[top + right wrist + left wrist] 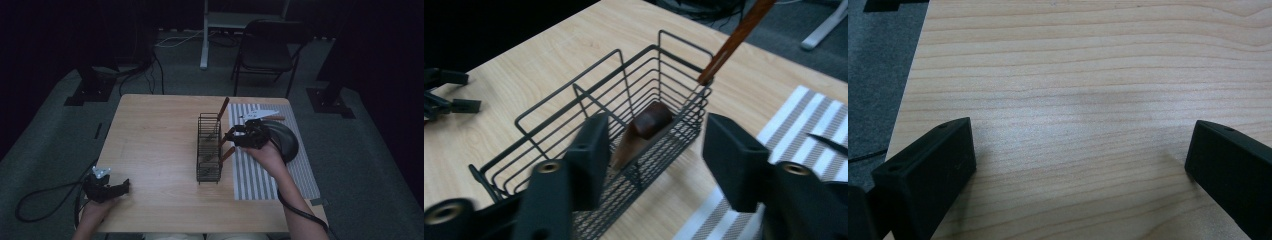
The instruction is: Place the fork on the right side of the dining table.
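Observation:
A black wire basket (209, 147) stands mid-table, lengthwise away from me. One wooden-handled utensil (223, 107) leans up from its far end, and a second brown handle (227, 154) pokes out over its right rim. My right gripper (233, 137) hovers at the basket's right side, open. In the right gripper view its jaws (661, 160) stand apart on either side of the blunt brown handle end (650, 121) inside the basket (589, 105), without touching it. My left gripper (119, 188) rests near the table's front left corner, open over bare wood (1080, 170).
A grey-and-white striped mat (260, 175) lies right of the basket, with a dark rounded dish (285, 137) on it behind my right hand. A folding chair (267, 50) and cables sit on the floor beyond the table (155, 135).

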### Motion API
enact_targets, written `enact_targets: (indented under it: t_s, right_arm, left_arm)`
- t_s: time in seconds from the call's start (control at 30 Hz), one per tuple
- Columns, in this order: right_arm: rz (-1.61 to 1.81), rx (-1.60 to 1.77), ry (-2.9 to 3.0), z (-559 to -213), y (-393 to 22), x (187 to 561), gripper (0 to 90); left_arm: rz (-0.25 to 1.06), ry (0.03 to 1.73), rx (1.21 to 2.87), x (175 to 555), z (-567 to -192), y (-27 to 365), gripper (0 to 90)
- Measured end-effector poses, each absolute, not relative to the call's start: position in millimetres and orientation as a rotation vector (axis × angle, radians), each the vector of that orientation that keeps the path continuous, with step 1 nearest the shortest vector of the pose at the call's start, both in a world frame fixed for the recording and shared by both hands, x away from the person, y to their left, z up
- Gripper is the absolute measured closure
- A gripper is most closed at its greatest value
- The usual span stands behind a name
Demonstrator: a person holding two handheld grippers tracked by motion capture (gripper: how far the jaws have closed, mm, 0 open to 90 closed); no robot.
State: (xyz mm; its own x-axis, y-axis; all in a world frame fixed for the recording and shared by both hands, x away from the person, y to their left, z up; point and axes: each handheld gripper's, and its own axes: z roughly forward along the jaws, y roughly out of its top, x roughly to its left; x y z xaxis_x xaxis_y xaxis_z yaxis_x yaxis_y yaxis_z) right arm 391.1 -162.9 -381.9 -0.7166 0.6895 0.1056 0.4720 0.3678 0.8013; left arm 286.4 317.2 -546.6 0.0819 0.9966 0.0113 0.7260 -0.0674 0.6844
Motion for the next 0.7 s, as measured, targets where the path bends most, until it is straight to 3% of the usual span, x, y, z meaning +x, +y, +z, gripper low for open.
enact_targets:
  t_s: [0.3,0.7]
  right_arm:
    - [1.211,0.992,2.427,-382.4,-153.8,390.0,67.2]
    - [1.32,1.013,2.481,-381.2,-156.3,389.9,74.7]
  left_arm:
    - [0.684,1.696,1.849,286.4,-546.6,317.2,0.0]
    - [0.684,1.696,1.85,286.4,-546.6,317.2,0.0]
